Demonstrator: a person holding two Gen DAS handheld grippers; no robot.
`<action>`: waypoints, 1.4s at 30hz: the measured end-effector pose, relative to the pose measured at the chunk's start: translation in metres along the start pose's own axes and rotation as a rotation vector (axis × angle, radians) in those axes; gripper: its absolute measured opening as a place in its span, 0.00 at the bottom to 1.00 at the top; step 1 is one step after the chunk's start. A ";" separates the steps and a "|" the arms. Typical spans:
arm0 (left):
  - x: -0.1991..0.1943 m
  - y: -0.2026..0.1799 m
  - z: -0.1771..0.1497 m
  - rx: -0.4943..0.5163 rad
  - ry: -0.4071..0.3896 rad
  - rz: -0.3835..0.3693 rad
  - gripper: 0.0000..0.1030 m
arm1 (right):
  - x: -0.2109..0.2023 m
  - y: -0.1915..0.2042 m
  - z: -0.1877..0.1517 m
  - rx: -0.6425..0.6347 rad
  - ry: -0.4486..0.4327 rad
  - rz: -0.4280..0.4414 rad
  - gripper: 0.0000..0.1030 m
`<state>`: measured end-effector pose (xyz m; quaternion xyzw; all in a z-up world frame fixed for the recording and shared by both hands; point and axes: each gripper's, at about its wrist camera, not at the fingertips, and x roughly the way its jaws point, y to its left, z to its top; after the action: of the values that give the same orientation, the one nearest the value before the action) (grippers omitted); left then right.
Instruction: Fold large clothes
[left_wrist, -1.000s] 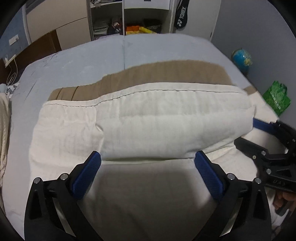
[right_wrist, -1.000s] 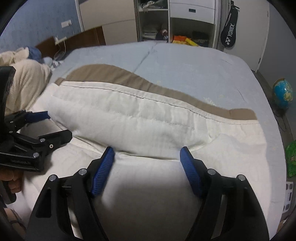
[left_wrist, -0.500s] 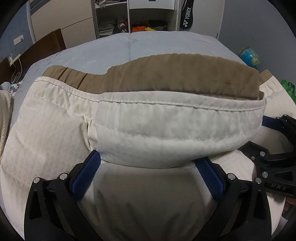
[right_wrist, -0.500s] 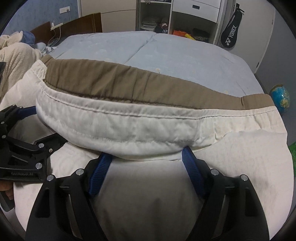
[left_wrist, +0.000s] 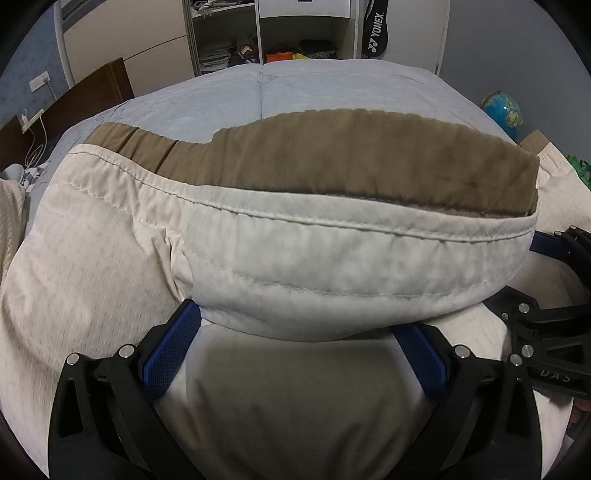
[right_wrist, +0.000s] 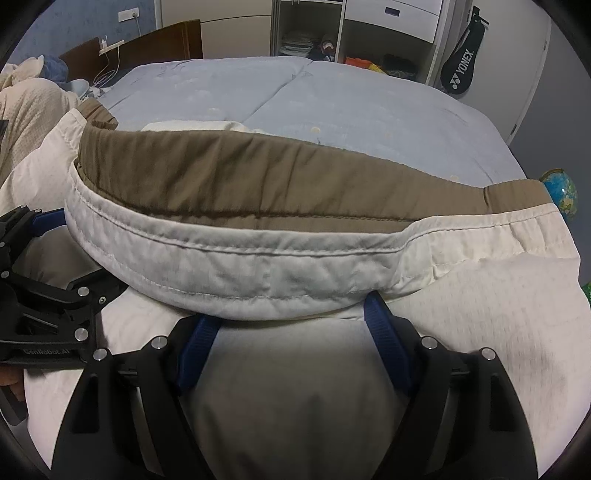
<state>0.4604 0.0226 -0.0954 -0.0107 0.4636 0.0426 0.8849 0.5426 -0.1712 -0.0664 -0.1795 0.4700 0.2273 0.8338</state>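
Racket bag (left_wrist: 375, 31) reads "YONEX"; left tool (right_wrist: 44, 295) marked "GenRobot.AI".

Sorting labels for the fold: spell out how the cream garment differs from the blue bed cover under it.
The cream garment is mesh-textured; the blue bed cover looks smooth, with one stitched seam. The garment is doubled into a raised roll edged by a brown band; the cover lies flat. Both are cloth.
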 end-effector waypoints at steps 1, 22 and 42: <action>0.000 0.000 0.000 0.000 0.000 0.001 0.95 | 0.001 0.000 0.000 0.000 -0.001 0.000 0.74; -0.049 0.019 0.007 -0.010 -0.004 -0.083 0.94 | -0.058 -0.028 -0.004 0.087 -0.061 0.094 0.74; -0.067 0.018 0.060 0.002 -0.056 -0.027 0.92 | -0.062 -0.040 0.038 0.225 -0.026 0.090 0.77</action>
<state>0.4699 0.0396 -0.0062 -0.0147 0.4385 0.0302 0.8981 0.5631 -0.1977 0.0098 -0.0607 0.4893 0.2129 0.8436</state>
